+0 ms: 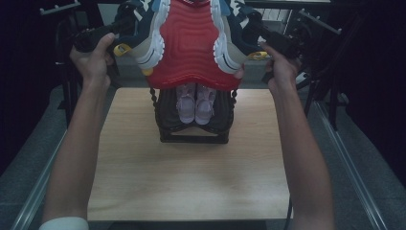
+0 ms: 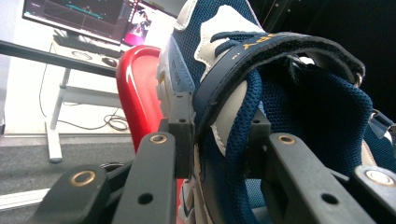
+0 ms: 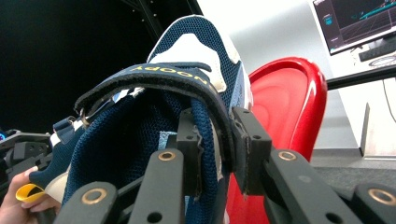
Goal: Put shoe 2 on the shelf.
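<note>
The navy-and-white sneakers [image 1: 225, 38], with a red tray [image 1: 191, 48] apparently between them, hang above the shoe rack [image 1: 194, 124]. The left gripper [image 2: 217, 135] clamps one sneaker's side; the right gripper [image 3: 217, 149] clamps the other's.

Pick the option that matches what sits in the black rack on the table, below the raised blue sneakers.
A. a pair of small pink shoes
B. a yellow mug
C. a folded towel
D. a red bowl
A: in the high view, two small pink shoes stand side by side, toes toward the camera, inside the black rack on the wooden table.
</note>
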### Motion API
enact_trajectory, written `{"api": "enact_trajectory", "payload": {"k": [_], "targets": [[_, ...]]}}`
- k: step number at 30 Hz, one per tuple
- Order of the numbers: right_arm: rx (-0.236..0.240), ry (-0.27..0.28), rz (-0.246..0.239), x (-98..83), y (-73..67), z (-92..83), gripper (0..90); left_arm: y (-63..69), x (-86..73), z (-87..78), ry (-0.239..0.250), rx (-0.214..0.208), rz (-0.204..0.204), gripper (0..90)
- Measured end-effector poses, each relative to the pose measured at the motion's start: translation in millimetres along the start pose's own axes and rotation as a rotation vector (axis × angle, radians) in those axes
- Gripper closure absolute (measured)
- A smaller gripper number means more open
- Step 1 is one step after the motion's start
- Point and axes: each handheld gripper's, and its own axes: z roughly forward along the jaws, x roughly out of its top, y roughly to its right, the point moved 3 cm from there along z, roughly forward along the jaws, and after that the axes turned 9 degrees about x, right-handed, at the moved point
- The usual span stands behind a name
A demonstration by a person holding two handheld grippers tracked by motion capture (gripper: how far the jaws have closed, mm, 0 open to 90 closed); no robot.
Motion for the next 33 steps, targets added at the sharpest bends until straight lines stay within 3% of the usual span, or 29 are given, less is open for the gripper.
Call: {"api": "enact_trajectory", "payload": {"k": [10, 20, 27, 33], "targets": [[-0.030, -0.028, -0.011, -8.9, 1.0, 22.6, 73.7, 14.6, -4.9, 25.3, -0.013, 0.010, 0.019, 71.9], [-0.094, -0.046, -0.091, -19.0, -2.0, 43.0, 73.5, 18.5, -9.7, 43.0, -0.010, 0.049, 0.051, 71.7], [-0.131, -0.035, -0.122, -23.7, 0.1, 48.1, 73.1, 18.5, -13.9, 48.5, -0.008, 0.070, 0.077, 71.5], [-0.147, -0.042, -0.167, -25.6, -7.0, 51.0, 71.6, 19.6, -20.0, 54.2, -0.026, 0.083, 0.095, 71.2]]}}
